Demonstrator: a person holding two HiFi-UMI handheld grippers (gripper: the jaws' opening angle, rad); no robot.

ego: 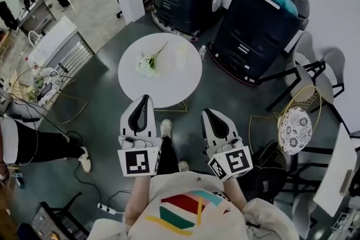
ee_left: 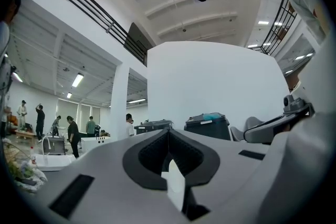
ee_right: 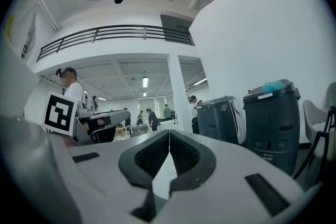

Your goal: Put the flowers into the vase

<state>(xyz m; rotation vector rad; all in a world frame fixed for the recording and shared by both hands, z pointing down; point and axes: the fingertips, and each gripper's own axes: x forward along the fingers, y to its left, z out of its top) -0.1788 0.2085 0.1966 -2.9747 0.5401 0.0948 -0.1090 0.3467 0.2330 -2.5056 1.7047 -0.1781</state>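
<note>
A white flower (ego: 148,63) with a long stem lies on the left part of the round white table (ego: 169,90). To its right stands a pale, see-through vase (ego: 181,57), upright. My left gripper (ego: 145,100) and right gripper (ego: 207,113) hover side by side at the near edge of the table, short of the flower, with their marker cubes toward my chest. Both point level and away from me. In the left gripper view the left gripper (ee_left: 168,131) has its jaws together with nothing between them. The right gripper (ee_right: 169,132) looks the same in the right gripper view.
A small bottle (ego: 202,53) stands at the table's right rim. Two big dark machines (ego: 264,19) stand behind the table. A round wire-frame stool (ego: 294,129) and chairs are at the right; a person's leg and shoe (ego: 84,159) are at the left. Cables cross the floor.
</note>
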